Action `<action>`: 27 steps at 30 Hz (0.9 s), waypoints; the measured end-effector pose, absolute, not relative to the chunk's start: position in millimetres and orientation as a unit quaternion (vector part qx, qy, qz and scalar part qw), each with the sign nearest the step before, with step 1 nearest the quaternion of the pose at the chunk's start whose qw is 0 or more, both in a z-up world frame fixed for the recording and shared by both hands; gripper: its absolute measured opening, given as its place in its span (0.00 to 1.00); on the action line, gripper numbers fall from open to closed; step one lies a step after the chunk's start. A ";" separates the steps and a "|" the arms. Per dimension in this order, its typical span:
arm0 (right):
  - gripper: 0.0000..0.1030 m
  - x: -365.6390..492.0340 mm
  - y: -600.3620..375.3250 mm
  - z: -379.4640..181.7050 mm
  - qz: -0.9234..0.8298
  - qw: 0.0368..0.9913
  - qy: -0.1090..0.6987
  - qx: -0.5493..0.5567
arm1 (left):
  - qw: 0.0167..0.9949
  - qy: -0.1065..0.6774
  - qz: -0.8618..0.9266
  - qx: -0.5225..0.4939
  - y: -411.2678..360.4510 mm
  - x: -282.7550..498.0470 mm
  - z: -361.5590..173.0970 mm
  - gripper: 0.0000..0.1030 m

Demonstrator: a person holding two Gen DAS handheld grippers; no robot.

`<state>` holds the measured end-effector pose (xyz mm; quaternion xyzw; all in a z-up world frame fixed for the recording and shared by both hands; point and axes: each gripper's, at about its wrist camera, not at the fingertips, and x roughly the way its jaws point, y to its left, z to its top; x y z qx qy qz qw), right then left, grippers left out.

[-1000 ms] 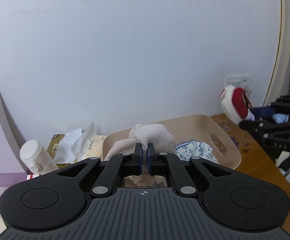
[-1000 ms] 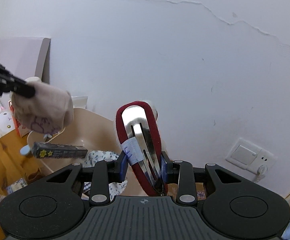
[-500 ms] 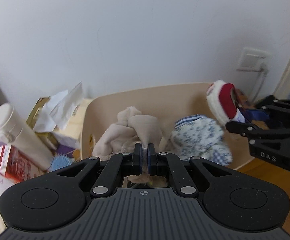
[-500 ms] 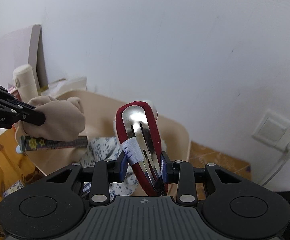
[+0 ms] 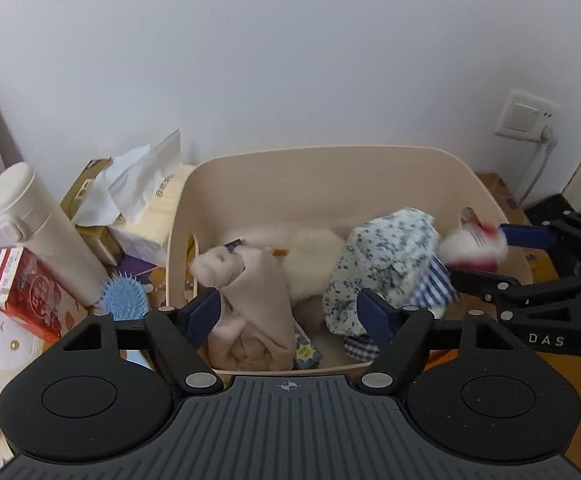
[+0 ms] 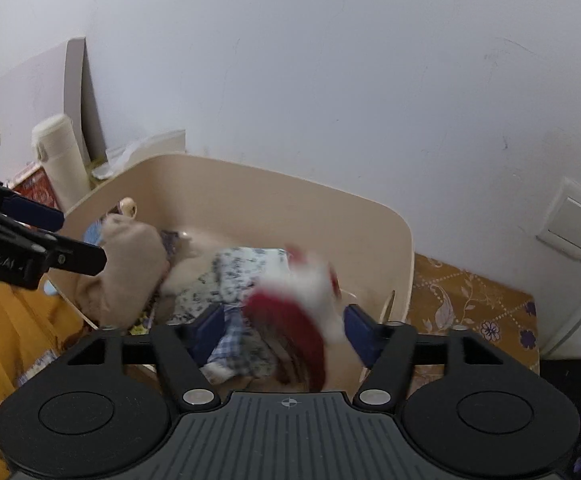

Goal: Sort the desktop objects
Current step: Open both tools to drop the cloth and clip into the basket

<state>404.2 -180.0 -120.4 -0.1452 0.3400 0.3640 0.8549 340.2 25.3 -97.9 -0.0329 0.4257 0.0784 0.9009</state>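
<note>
A beige plastic bin stands against the wall. My left gripper is open over its near left side; the beige cloth toy rests between its fingers inside the bin. My right gripper is open over the bin's right side; the red and white hair clip is blurred between its fingers, falling loose. A blue-flowered cloth and a white plush lie in the bin.
Left of the bin stand a white bottle, a tissue pack, a red box and a blue hairbrush. A wall socket with a cable is at the right. The wooden desk shows beside the bin.
Both grippers moved down over the bin and opened. The beige toy dropped from the left gripper into the bin; the hair clip came loose from the right.
</note>
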 end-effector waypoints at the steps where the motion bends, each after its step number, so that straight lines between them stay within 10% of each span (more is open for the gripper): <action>1: 0.73 402.9 -181.7 -118.8 0.363 0.856 0.340 -0.142 | 0.900 0.428 0.080 -0.031 25.8 337.4 -95.9 0.74; 11: 1.00 380.9 -198.6 -98.6 0.337 0.874 0.318 -0.148 | 0.903 0.415 0.096 -0.050 41.2 306.4 -79.1 0.77; 27: 1.00 324.8 -233.3 -114.4 0.304 0.862 0.361 -0.183 | 0.902 0.424 0.082 -0.018 48.2 234.5 -98.1 0.80</action>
